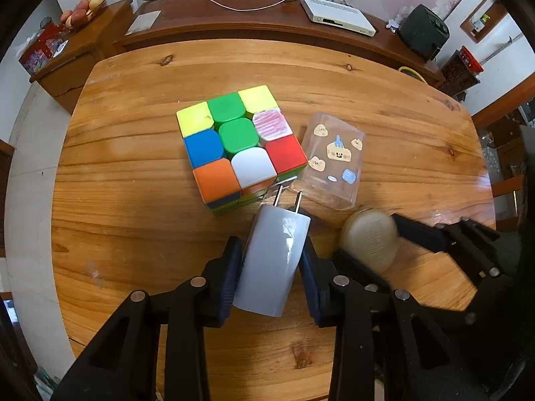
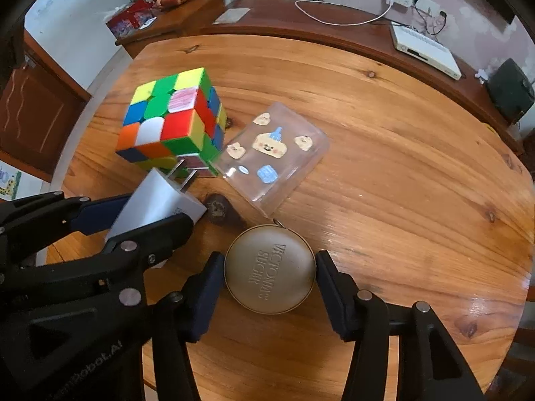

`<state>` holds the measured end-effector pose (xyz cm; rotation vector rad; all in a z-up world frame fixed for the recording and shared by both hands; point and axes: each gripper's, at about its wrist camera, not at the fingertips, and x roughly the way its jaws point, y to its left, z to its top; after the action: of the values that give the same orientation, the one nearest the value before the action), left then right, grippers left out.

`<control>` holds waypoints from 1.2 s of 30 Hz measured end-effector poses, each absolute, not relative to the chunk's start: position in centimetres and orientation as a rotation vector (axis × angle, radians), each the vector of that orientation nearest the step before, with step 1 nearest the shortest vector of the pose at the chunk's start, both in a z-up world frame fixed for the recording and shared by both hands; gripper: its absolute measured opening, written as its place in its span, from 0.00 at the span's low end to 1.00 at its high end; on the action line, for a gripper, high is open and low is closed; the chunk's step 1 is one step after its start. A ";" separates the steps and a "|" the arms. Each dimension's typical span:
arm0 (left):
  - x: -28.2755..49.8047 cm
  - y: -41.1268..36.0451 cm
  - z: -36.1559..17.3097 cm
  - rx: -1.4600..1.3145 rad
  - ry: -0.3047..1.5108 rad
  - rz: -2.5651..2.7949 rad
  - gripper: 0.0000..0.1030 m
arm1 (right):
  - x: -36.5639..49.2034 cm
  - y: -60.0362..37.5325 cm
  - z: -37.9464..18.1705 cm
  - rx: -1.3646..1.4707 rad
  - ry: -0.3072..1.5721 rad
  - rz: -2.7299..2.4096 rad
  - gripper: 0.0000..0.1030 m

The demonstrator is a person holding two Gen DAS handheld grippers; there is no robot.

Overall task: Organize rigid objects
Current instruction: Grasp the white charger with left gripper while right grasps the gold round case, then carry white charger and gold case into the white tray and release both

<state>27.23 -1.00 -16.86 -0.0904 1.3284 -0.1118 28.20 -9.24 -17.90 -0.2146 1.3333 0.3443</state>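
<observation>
A white charger plug [image 1: 272,254] lies on the round wooden table [image 1: 133,200], prongs pointing at a colourful puzzle cube [image 1: 239,143]. My left gripper [image 1: 272,260] is shut on the charger, a pad pressed to each side. To the cube's right lies a clear sticker-covered pouch [image 1: 334,160]. In the right wrist view, my right gripper [image 2: 270,267] grips a round tan case [image 2: 270,260], a pad touching each side. That view also shows the left gripper [image 2: 150,214] with the charger [image 2: 157,200], the cube [image 2: 167,123] and the pouch [image 2: 271,153].
Behind the table runs a dark wooden sideboard [image 1: 234,23] with a white box [image 1: 337,16], a black appliance [image 1: 423,31] and loose cables. A side cabinet at the left carries fruit [image 1: 83,10]. The table's curved edge drops to pale floor [image 1: 30,200] on the left.
</observation>
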 end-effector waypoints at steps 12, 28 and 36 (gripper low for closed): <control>24.5 0.3 -14.7 -0.115 1.331 -0.079 0.32 | 24.2 -13.9 -13.6 -0.146 1.275 0.345 0.54; 11.8 3.0 0.6 -0.015 1.107 -0.115 0.29 | 11.1 -13.2 0.2 -0.152 0.984 0.448 0.54; 6.8 2.9 2.0 0.042 1.065 -0.135 0.29 | 6.0 -12.9 3.5 -0.165 0.899 0.490 0.54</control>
<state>6.85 2.85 1.98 0.0417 1.0649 -0.1351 5.98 -12.89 3.51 -0.1647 0.8989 0.4905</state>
